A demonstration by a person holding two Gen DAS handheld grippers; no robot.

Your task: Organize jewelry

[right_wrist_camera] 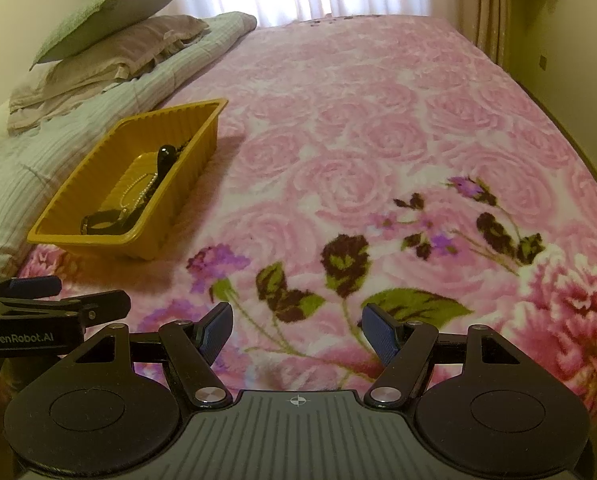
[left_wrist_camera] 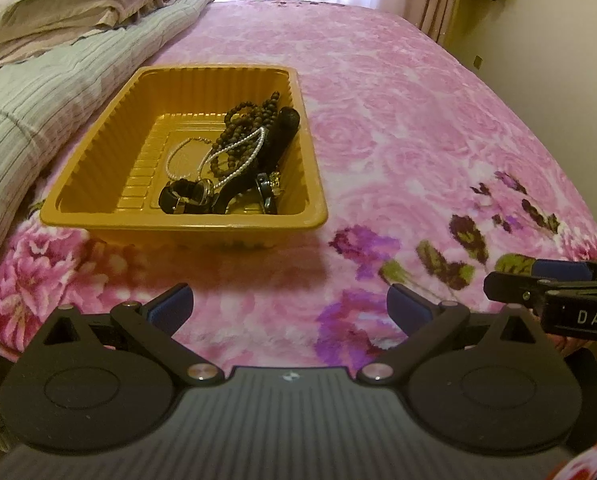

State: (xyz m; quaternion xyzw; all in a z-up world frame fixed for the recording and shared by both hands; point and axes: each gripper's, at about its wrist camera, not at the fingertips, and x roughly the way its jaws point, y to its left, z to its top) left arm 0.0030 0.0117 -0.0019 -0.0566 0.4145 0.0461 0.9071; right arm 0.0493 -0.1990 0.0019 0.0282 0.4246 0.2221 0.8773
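Spread across the bed: a fuzzy pink rose-print blanket (left_wrist_camera: 398, 120), with a striped grey-green quilt (left_wrist_camera: 38, 120) folded at ten o'clock. Resting on it at eleven o'clock of the left gripper (left_wrist_camera: 289, 308): a ribbed mustard-yellow plastic tray (left_wrist_camera: 98, 208) holding brown wooden beads (left_wrist_camera: 238, 124), a pearl strand (left_wrist_camera: 186, 156), a black-strapped watch (left_wrist_camera: 186, 196). Both left and right gripper (right_wrist_camera: 296, 334) spread wide, gripping nothing.

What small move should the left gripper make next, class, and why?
Probably ease the left gripper forward over the tray. Its jaws stand open and empty, short of the near rim, and the jewelry already lies tangled inside, towards the right wall.
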